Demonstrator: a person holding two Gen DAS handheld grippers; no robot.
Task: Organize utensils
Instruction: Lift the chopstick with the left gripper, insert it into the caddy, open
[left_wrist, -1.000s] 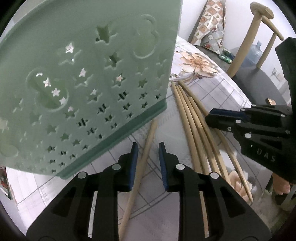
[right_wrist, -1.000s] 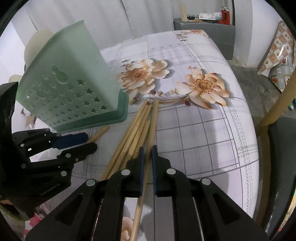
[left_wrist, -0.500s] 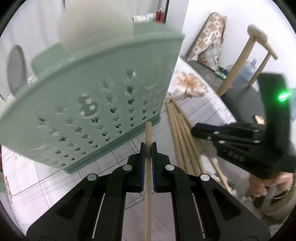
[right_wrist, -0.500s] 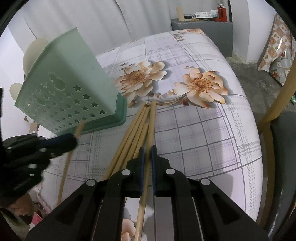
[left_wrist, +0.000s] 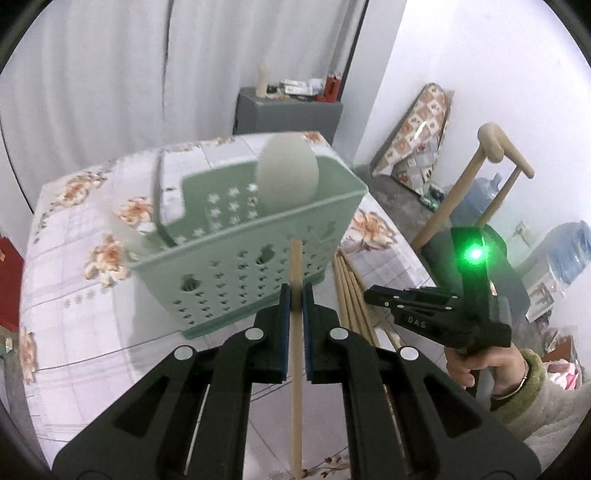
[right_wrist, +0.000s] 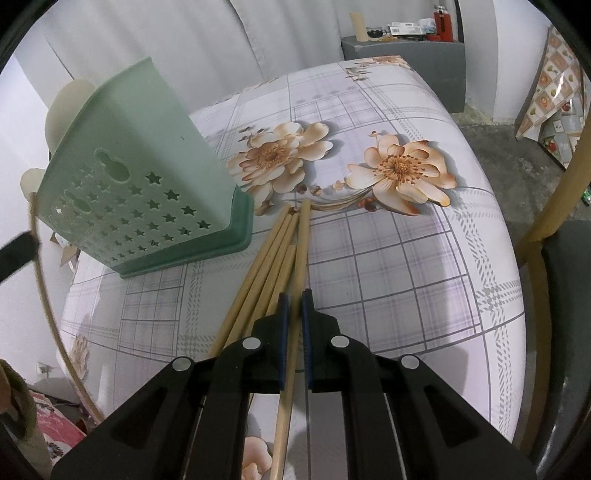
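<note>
My left gripper (left_wrist: 295, 295) is shut on one wooden chopstick (left_wrist: 295, 266) and holds it in the air, upright in front of the green perforated basket (left_wrist: 236, 273). A pale spoon (left_wrist: 288, 173) and a dark handle stand in the basket. In the right wrist view, my right gripper (right_wrist: 293, 301) is shut on the rightmost chopstick (right_wrist: 301, 251) of a bundle of chopsticks (right_wrist: 266, 266) lying on the table beside the basket (right_wrist: 147, 177). The right gripper (left_wrist: 371, 295) also shows at the right of the left wrist view, low over the bundle (left_wrist: 349, 291).
A flowered tablecloth (right_wrist: 406, 277) covers the table, whose edge curves away at the right. A wooden chair (left_wrist: 480, 177) stands beside that edge. A grey cabinet (left_wrist: 288, 114) with small items sits at the back wall. A person's hand (left_wrist: 476, 365) holds the right gripper.
My left gripper shut on a chopstick that lay on the table and lifted it up in front of the basket. The right gripper stayed in place, shut on its chopstick.
</note>
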